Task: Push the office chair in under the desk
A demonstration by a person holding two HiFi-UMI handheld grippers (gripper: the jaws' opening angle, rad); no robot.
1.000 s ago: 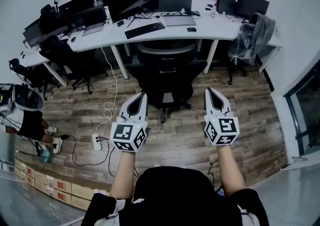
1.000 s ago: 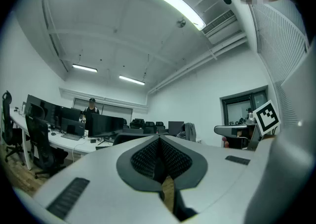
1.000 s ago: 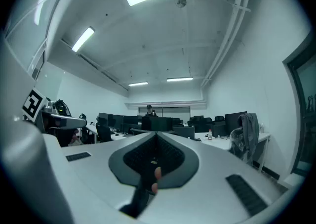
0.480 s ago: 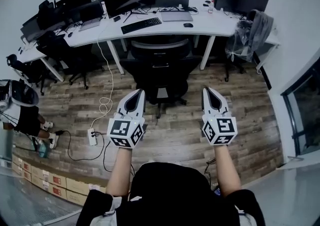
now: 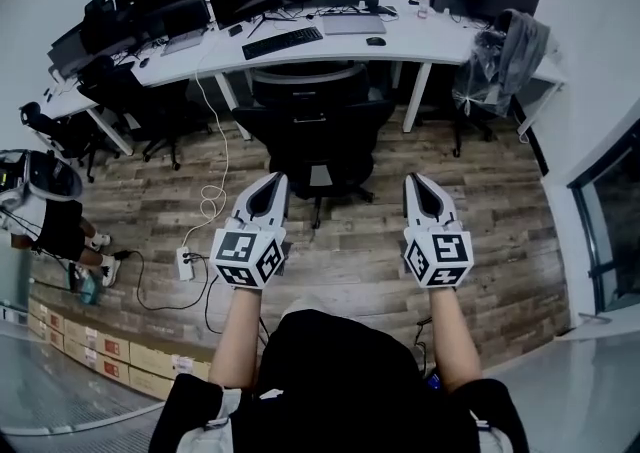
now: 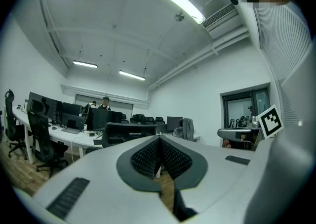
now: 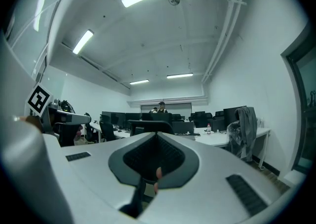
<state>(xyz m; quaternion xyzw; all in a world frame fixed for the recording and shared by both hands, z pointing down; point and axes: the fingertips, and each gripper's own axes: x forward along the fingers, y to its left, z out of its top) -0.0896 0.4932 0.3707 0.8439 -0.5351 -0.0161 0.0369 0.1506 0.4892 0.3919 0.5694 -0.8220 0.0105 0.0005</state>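
Both grippers are pointing level at the chair (image 5: 315, 131), 1 on each side of its centre line, and neither is touching it yet. The left gripper (image 5: 277, 181) is showing its jaws clenched together with nothing between the pads; the right gripper (image 5: 415, 181) is likewise closed and empty. The chair is standing on the wood floor (image 5: 480, 241) just in front of the white desk (image 5: 440, 36), backrest facing the person, with the top of the backrest sitting close to the desk edge below the keyboard (image 5: 283, 42). The base is showing below the seat, out from under the desk, so the push is looking not yet done. Handling, as a judgement: the chair is probably fairly heavy but should be rolling freely on this hard floor if it is on castors, which are too small to confirm here. The backrest looks like a padded or mesh panel on a stiff frame, so the panel may be giving under a point load and the back may be reclining instead of passing the push on. Best contact is looking like the 2 outer edges of the backrest frame, with the closed jaws used as blunt pushers, no grip needed. Pushing evenly with both sides matters, since an off-centre push is likely to be swivelling the seat. A cable (image 5: 215, 191) is trailing on the floor left of the chair, apart from the base.
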